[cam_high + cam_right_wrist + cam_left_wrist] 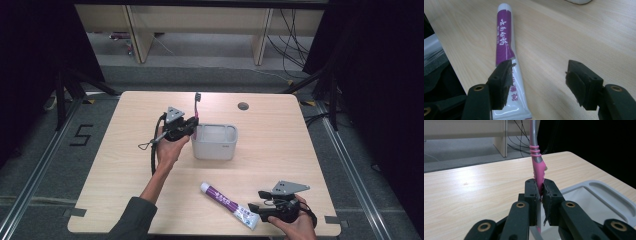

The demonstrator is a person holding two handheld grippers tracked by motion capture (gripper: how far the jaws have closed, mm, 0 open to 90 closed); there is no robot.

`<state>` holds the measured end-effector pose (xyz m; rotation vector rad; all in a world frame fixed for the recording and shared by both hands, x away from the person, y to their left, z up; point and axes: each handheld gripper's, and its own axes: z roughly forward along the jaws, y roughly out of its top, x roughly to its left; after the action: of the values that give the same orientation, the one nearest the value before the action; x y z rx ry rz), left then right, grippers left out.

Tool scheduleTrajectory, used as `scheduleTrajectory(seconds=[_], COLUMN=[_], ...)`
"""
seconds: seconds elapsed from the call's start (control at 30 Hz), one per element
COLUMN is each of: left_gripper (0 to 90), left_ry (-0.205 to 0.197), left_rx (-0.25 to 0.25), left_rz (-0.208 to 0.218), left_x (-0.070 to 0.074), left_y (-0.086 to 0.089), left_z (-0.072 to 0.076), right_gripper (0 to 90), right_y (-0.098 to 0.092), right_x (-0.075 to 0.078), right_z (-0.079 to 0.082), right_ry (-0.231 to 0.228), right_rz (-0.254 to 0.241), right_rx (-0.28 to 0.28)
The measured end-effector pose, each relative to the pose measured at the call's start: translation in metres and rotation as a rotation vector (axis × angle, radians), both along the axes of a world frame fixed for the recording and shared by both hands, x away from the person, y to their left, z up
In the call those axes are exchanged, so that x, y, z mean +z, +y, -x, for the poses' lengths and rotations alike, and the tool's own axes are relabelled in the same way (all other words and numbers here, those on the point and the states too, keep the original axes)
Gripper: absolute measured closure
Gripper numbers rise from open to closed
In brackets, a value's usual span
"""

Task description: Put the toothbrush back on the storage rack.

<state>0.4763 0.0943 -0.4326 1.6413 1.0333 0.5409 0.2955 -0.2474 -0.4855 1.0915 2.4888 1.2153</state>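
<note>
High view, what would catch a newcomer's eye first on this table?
The pink-and-grey toothbrush, standing upright and clamped in the left hand-held gripper beside the grey organizer tray at mid-table. Then the purple-and-white toothpaste tube lying flat near the front edge, with the right hand-held gripper open at its crimped end.

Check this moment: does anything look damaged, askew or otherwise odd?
Only small wear: the pad lining one jaw of the left hand-held gripper is frayed and peeling along its edge, beside the pink toothbrush it clamps above the grey holder. The toothpaste tube lies intact on the table.
</note>
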Motion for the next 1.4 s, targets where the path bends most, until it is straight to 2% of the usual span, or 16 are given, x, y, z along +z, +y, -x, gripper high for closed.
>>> scheduleTrajectory(seconds=[0.33, 0.4, 0.43, 0.53, 0.6, 0.73, 0.77, 0.9, 1.03, 1.07, 1.1, 1.27, 1.3, 1.33, 1.37, 1.4], left_gripper=[80.5, 80.1, 80.1, 79.4, 78.4, 76.3, 75.4, 75.0, 71.5, 67.8, 64.1, 59.0, 57.5, 56.5, 54.3, 52.4], left_ry=[0.000, 0.000, -0.001, -0.004, -0.005, -0.006, -0.006, -0.016, -0.030, -0.032, -0.033, -0.023, -0.050, -0.050, -0.039, 0.027], left_rx=[0.007, 0.007, 0.006, 0.013, 0.017, 0.021, 0.021, 0.028, 0.034, 0.040, 0.046, 0.046, 0.032, 0.032, 0.028, 0.055], left_rz=[-0.019, -0.021, -0.022, -0.031, -0.028, -0.024, -0.027, -0.037, -0.036, -0.035, -0.026, -0.013, -0.020, -0.020, -0.015, 0.011], left_x=[-0.001, -0.001, -0.001, -0.002, -0.003, -0.003, -0.003, -0.002, -0.002, -0.002, -0.001, 0.001, 0.004, 0.004, 0.005, 0.006], left_y=[0.002, 0.002, 0.002, 0.002, 0.003, 0.004, 0.004, 0.007, 0.009, 0.010, 0.011, 0.015, 0.020, 0.020, 0.023, 0.021], left_z=[-0.001, -0.001, -0.001, -0.001, -0.001, -0.001, -0.001, 0.000, 0.002, 0.002, 0.003, 0.005, 0.005, 0.005, 0.007, 0.012], right_gripper=[38.7, 38.7, 38.7, 38.7, 38.7, 38.8, 38.8, 38.9, 38.8, 38.8, 38.8, 38.8, 38.8, 38.8, 38.9, 38.8], right_y=[0.000, 0.001, 0.001, 0.001, 0.001, 0.001, 0.000, 0.000, 0.001, 0.001, 0.000, 0.000, 0.000, 0.000, 0.000, 0.000], right_x=[0.000, 0.000, 0.000, 0.000, 0.000, 0.000, 0.000, 0.000, 0.000, 0.000, 0.000, 0.000, 0.000, 0.000, 0.000, 0.000], right_z=[0.000, 0.001, 0.000, 0.000, 0.001, 0.001, 0.000, 0.000, 0.001, 0.001, 0.000, 0.000, 0.000, 0.000, 0.000, 0.000], right_ry=[0.001, 0.022, 0.003, 0.004, 0.022, 0.021, 0.000, 0.002, 0.021, 0.021, 0.000, -0.003, -0.003, -0.004, -0.004, -0.004], right_rz=[-0.001, -0.012, -0.002, -0.002, -0.011, -0.011, 0.001, -0.001, -0.010, -0.010, 0.000, -0.001, 0.000, 0.000, 0.000, 0.001], right_rx=[0.003, -0.004, 0.006, 0.006, -0.004, -0.003, 0.006, 0.008, -0.002, -0.002, 0.004, -0.001, -0.001, -0.002, -0.001, -0.002])
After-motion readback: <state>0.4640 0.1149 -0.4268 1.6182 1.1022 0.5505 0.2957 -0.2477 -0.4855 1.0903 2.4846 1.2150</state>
